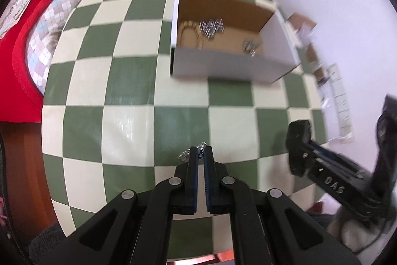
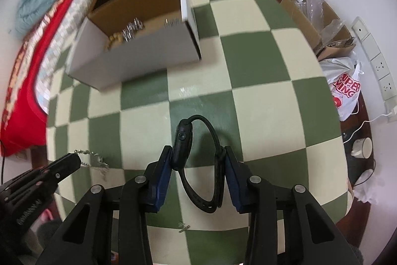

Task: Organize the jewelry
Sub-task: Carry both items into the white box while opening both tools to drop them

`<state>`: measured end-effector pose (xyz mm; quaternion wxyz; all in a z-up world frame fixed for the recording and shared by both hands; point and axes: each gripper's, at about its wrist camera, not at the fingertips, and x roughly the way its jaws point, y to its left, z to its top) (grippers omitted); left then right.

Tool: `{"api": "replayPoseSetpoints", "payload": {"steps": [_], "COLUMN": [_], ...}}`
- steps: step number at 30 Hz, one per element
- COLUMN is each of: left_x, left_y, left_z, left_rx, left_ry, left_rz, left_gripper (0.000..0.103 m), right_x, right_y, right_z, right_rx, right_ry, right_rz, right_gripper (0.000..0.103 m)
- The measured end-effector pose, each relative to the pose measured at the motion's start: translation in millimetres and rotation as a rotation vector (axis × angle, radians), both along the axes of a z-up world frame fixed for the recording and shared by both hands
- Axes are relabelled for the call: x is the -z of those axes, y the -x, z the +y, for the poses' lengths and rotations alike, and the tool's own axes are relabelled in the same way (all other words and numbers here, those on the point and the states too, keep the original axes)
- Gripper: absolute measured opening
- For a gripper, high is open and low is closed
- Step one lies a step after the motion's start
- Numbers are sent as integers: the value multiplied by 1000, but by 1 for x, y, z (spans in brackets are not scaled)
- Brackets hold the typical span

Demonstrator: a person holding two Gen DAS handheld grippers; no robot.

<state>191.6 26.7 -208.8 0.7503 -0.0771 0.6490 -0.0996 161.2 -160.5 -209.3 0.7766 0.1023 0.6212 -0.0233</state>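
An open white box with a brown inside stands on the green and cream checkered table. Inside lie a gold chain and silver pieces. My left gripper is shut on a silver chain; in the right wrist view the chain hangs from its tip. My right gripper is shut on a black smartwatch, its strap looped between the fingers. The box also shows in the right wrist view. The right gripper appears blurred at the right of the left wrist view.
A small silver piece lies on the table near the front edge. A bed with a red quilt stands left of the table. Cardboard boxes, a plastic bag and a mug sit on the floor at right.
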Motion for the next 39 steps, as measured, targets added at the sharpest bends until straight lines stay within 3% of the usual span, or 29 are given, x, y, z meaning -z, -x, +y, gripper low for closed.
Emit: {"api": "replayPoseSetpoints", "payload": {"steps": [11, 21, 27, 34, 39], "left_x": [-82, -125, -107, -50, -15], "left_y": [-27, -87, -132, -173, -187], "left_z": [1, -9, -20, -31, -31], "left_rx": [25, 74, 85, 62, 22], "left_ry": [93, 134, 117, 139, 153], "left_rz": [-116, -177, -136, -9, 38], "left_gripper": [2, 2, 2, 2, 2], "right_x": [-68, -125, -121, -91, -66], "right_y": [-20, -70, -116, -165, -186], "right_z": [2, 14, 11, -2, -6], "right_rx": [2, -52, -63, -40, -27], "right_ry": [-97, -129, -120, -137, -150], "right_rz": [-109, -182, -158, -99, -55], "right_gripper": [42, 42, 42, 42, 42]}}
